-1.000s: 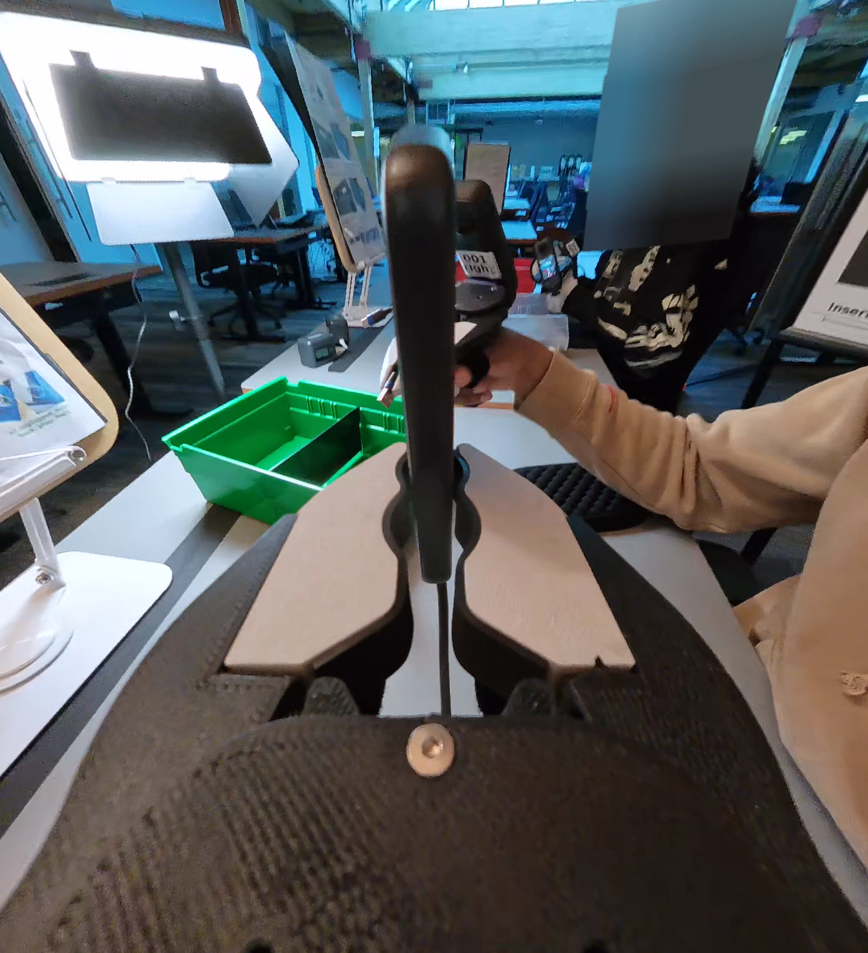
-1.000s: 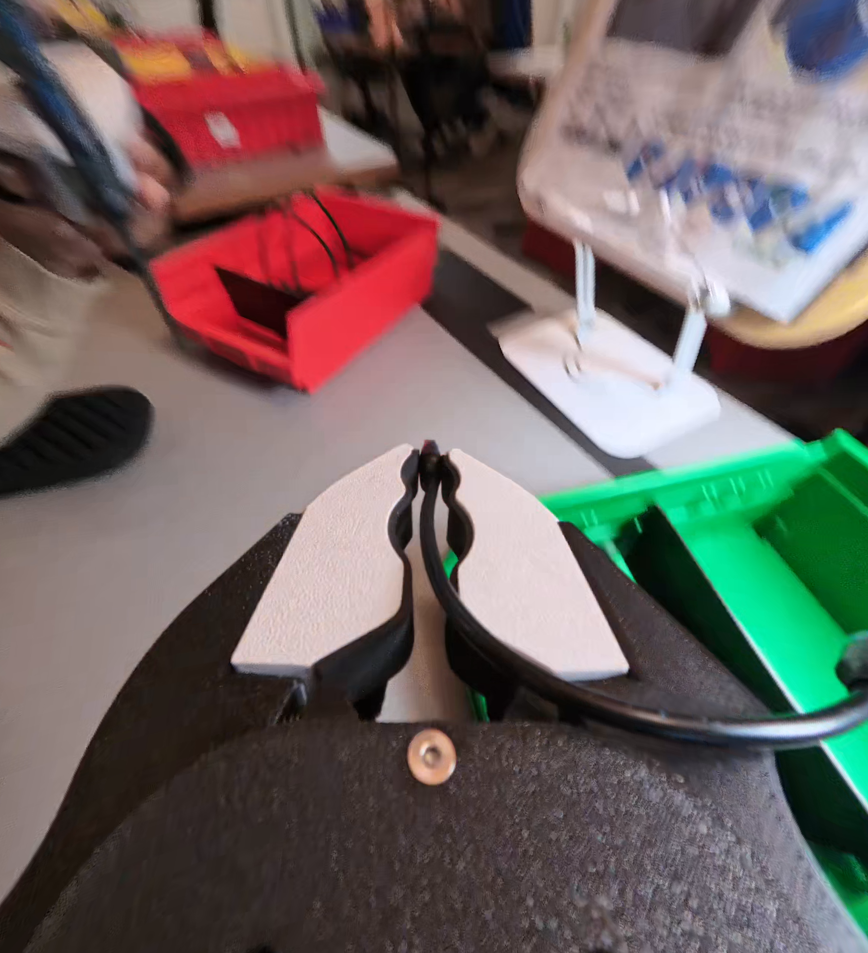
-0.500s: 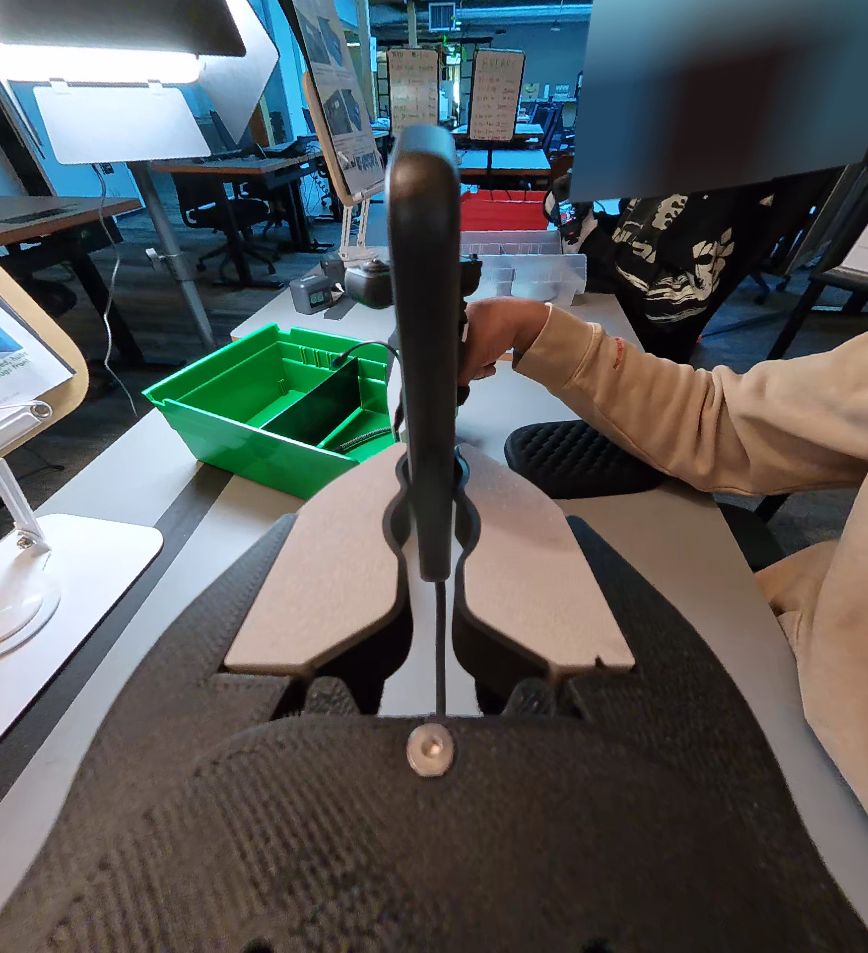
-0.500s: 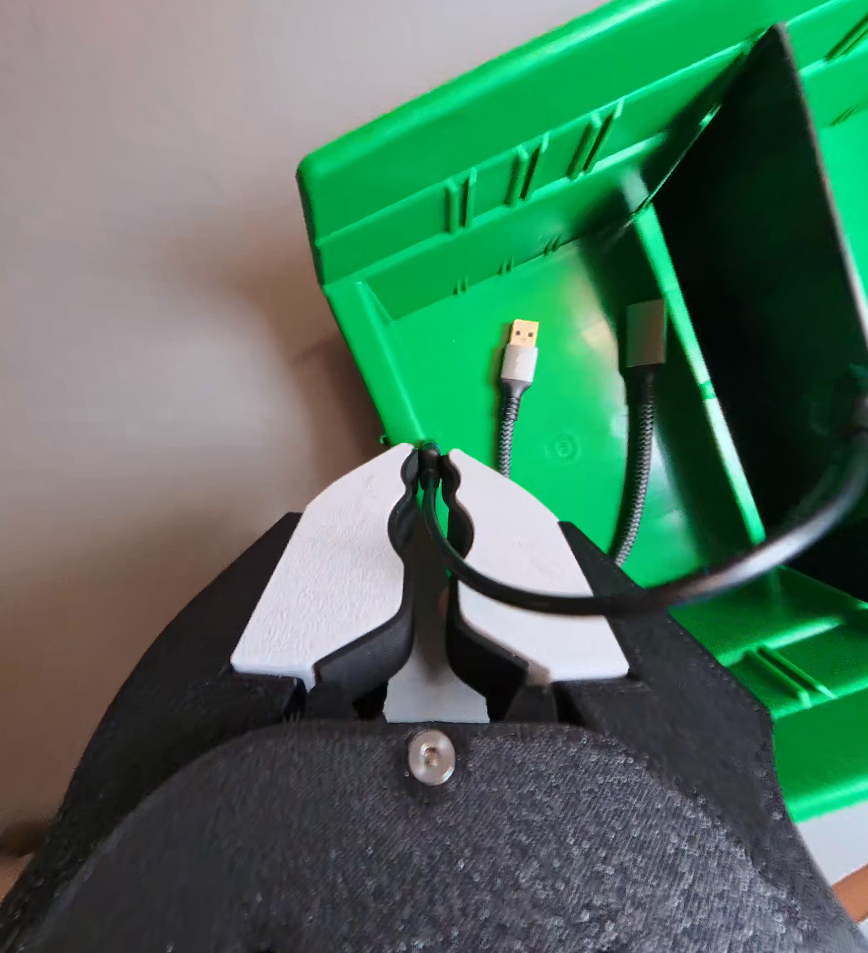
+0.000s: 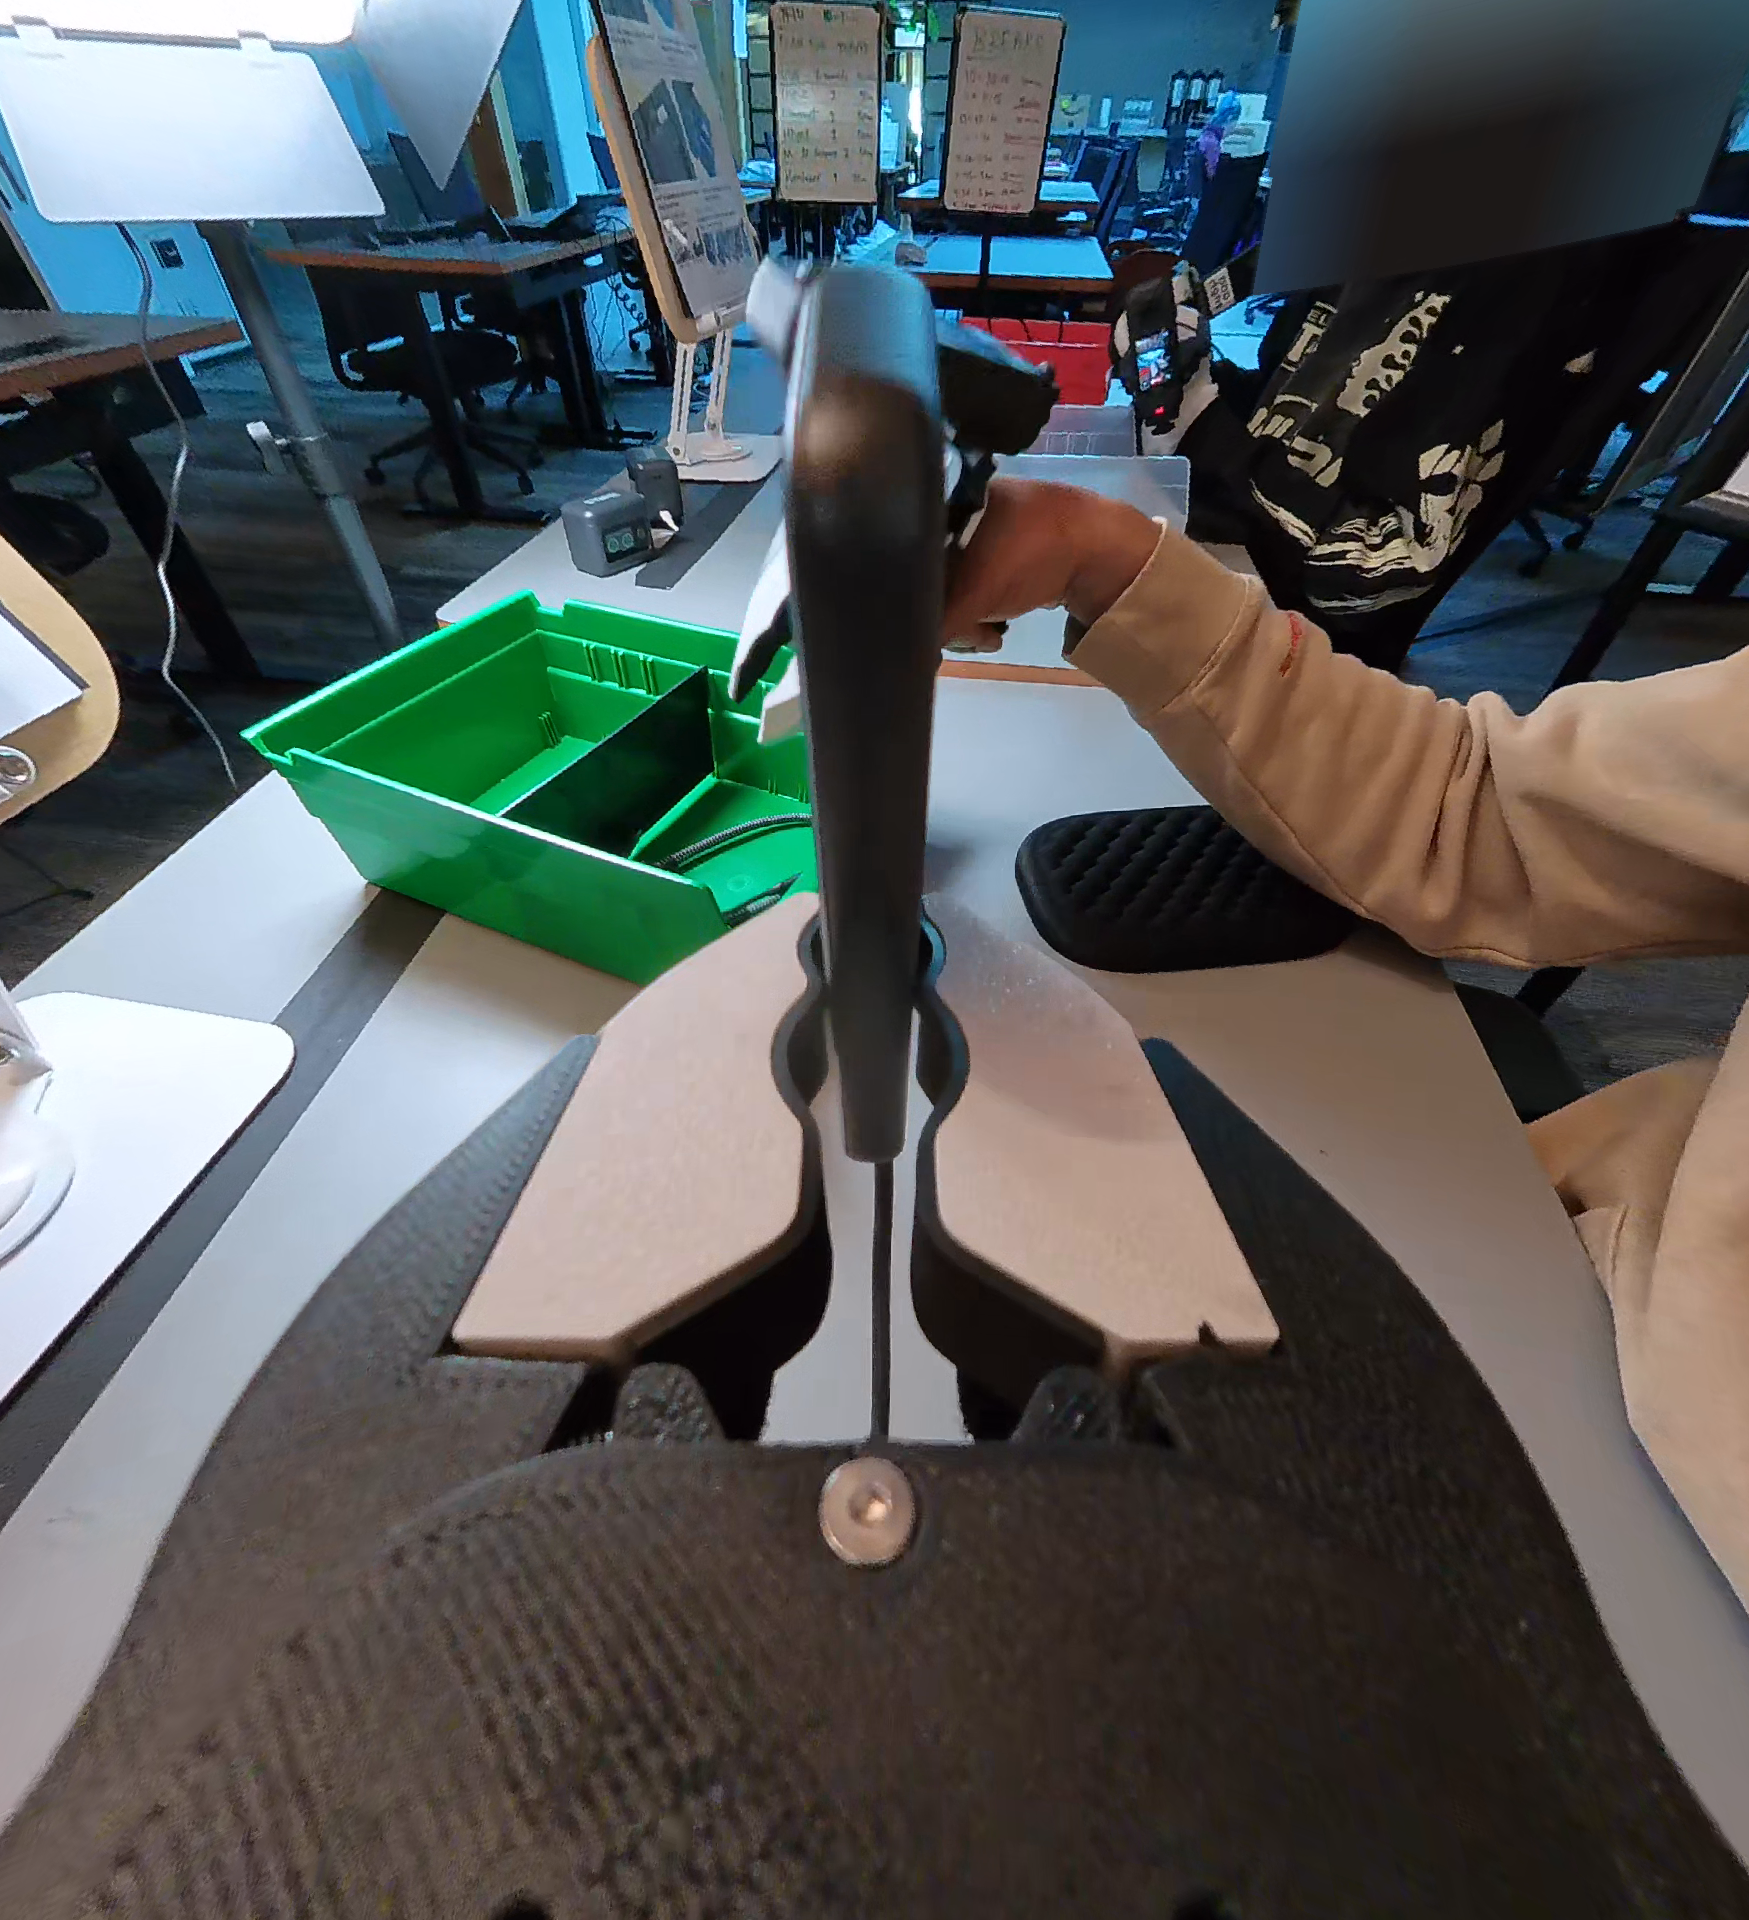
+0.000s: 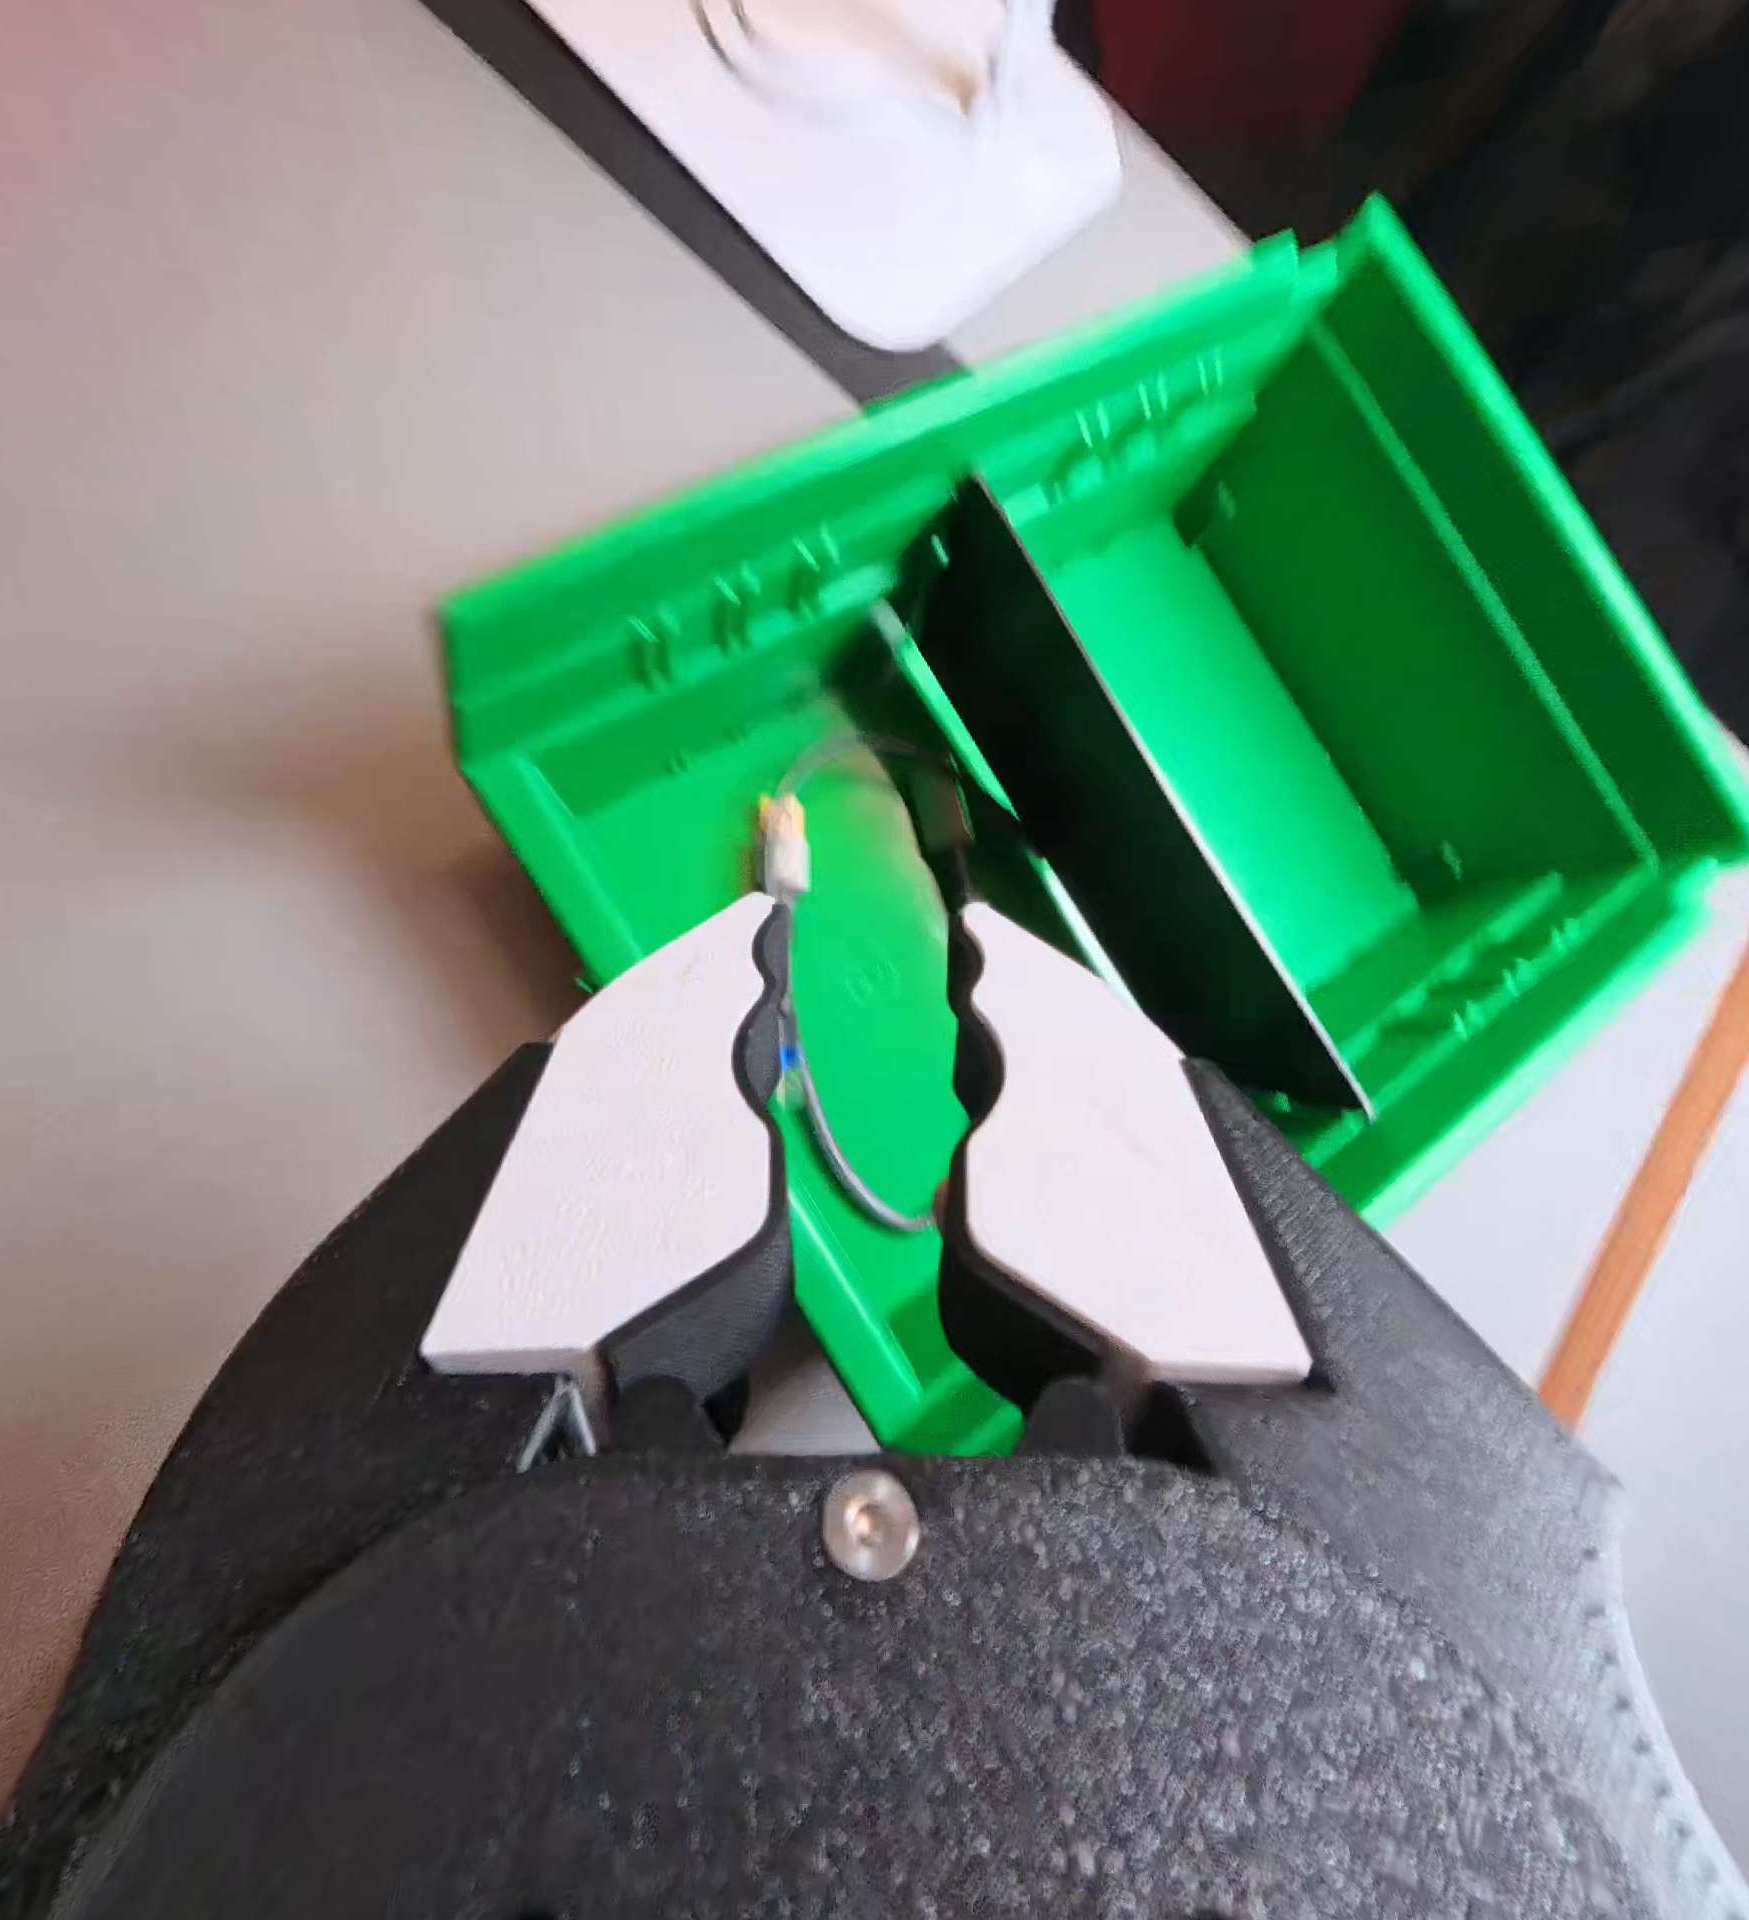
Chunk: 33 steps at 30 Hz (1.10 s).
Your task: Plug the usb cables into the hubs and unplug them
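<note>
The right gripper (image 6: 865, 914) has just let go: its fingers are spread, and the cable (image 6: 785, 844) lies in the green bin's (image 6: 579, 644) near corner. The left gripper (image 5: 870, 977) still squeezes the black hub (image 5: 865, 623), unplugged.

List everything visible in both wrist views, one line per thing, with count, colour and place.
USB hub: one, black, upright, clamped in the left claw.
Bin: one, green, on the table, split by a black divider into two compartments.
USB cables: at least two, silver-plugged and dark, lying in the bin's near compartment; blurred.
Table: one, grey.
Pad: one, black, ribbed, on the table under the sleeve.
Sign stand: one, white base, table's left edge.
Another person: one, dark patterned top, behind the table.
Sleeve: beige, reaching across the table.
Left claw: shut on the hub.
Right claw: open, above the bin.
</note>
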Each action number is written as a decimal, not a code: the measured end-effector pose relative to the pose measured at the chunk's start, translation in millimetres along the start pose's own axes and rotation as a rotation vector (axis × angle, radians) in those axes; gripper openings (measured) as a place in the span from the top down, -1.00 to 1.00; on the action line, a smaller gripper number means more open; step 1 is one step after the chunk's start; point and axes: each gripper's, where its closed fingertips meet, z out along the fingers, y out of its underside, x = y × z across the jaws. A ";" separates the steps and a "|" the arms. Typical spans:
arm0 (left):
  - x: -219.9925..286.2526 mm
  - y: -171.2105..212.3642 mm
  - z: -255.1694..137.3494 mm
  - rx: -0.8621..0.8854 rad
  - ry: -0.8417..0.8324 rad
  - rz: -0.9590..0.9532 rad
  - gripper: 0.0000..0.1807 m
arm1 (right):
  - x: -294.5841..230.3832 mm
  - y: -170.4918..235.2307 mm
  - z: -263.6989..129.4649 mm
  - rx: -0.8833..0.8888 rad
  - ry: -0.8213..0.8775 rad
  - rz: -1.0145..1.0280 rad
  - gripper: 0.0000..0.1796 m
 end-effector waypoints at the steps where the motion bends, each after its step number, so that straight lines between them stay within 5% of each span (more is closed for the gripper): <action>1: 0.0 1.2 1.2 -0.004 0.002 -0.005 0.86 | -10.6 -15.0 -5.2 0.075 -0.038 -0.020 0.66; 8: 8.0 15.7 15.6 -0.073 0.053 -0.021 0.87 | -127.6 -110.3 -74.7 0.610 -0.426 -0.212 0.65; 17: 48.8 56.2 62.6 -0.304 0.132 0.106 0.86 | -211.9 -107.0 -87.0 0.563 -0.618 -0.422 0.57; 20: 56.1 59.1 70.6 -0.314 0.142 0.122 0.86 | -218.3 -98.7 -85.9 0.543 -0.643 -0.483 0.84; 26: 57.4 42.9 64.3 -0.229 0.139 0.137 0.80 | -218.8 -98.9 -99.5 0.569 -0.670 -0.498 0.87; 29: 54.0 12.0 42.2 -0.110 0.120 0.104 0.55 | -197.2 -102.8 -120.0 0.620 -0.595 -0.479 0.86; 33: 38.8 -27.2 -8.8 0.053 0.021 0.095 0.52 | -126.7 -116.3 -148.8 0.666 -0.313 -0.422 0.87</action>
